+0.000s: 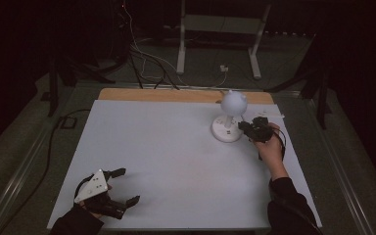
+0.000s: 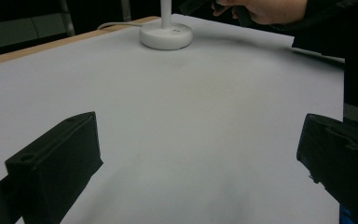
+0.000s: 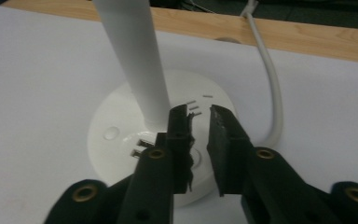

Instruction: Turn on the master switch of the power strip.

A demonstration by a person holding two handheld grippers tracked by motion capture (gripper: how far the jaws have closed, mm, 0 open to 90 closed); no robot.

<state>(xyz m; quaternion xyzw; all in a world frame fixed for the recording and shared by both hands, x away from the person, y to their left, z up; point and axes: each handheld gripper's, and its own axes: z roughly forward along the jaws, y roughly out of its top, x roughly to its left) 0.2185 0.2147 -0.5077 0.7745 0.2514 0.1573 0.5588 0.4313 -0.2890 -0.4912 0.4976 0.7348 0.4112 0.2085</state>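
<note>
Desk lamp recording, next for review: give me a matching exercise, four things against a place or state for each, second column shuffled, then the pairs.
Things:
1. desk lamp
2. left gripper
3. right gripper
4. lamp cable

Places or states:
A. fingers spread wide over bare table near the front edge
B. runs from behind the lamp base toward the wooden strip
C. stands upright on a round white base at the far right of the white surface
D. fingers nearly together, just above the lamp base beside the stem

Pairs: 1-C, 2-A, 3-D, 4-B
</note>
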